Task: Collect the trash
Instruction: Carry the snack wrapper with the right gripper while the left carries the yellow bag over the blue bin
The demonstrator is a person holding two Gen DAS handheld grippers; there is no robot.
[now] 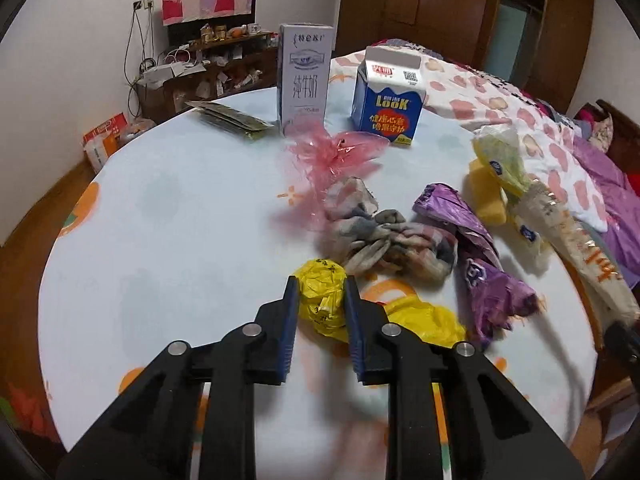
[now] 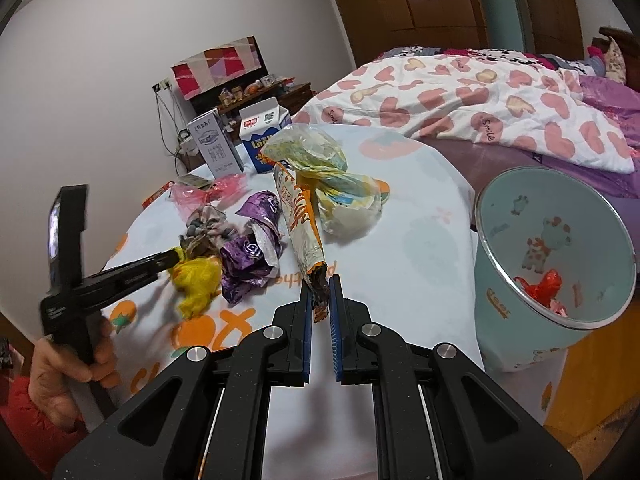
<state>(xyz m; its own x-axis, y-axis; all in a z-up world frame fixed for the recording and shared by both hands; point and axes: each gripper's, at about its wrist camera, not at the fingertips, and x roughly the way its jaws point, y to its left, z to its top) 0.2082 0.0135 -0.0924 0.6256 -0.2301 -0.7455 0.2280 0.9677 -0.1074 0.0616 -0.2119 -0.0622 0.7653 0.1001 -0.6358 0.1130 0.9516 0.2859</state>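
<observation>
My left gripper [image 1: 321, 282] is shut on a crumpled yellow plastic bag [image 1: 320, 300] that lies on the round table [image 1: 160, 240]; the right wrist view shows the same gripper [image 2: 176, 258] at the bag [image 2: 198, 276]. My right gripper [image 2: 320, 280] is shut on the dark torn end of a long beige and orange snack wrapper [image 2: 300, 216], which slants away over the table. A purple wrapper [image 1: 476, 256], a crumpled grey-pink cloth [image 1: 380, 236] and pink cellophane [image 1: 332, 152] lie just beyond the yellow bag. A pale blue bin [image 2: 500, 280] stands at the table's right edge with red trash [image 2: 544, 284] inside.
Two milk cartons [image 1: 306, 72] [image 1: 388, 100] stand at the far side, with a foil sachet [image 1: 228, 118] to their left. A yellow-green bag [image 2: 320, 168] and a yellow sponge [image 1: 486, 196] lie at the right. A bed [image 2: 500, 100] borders the table. A person's hand [image 2: 68, 372] holds the left gripper.
</observation>
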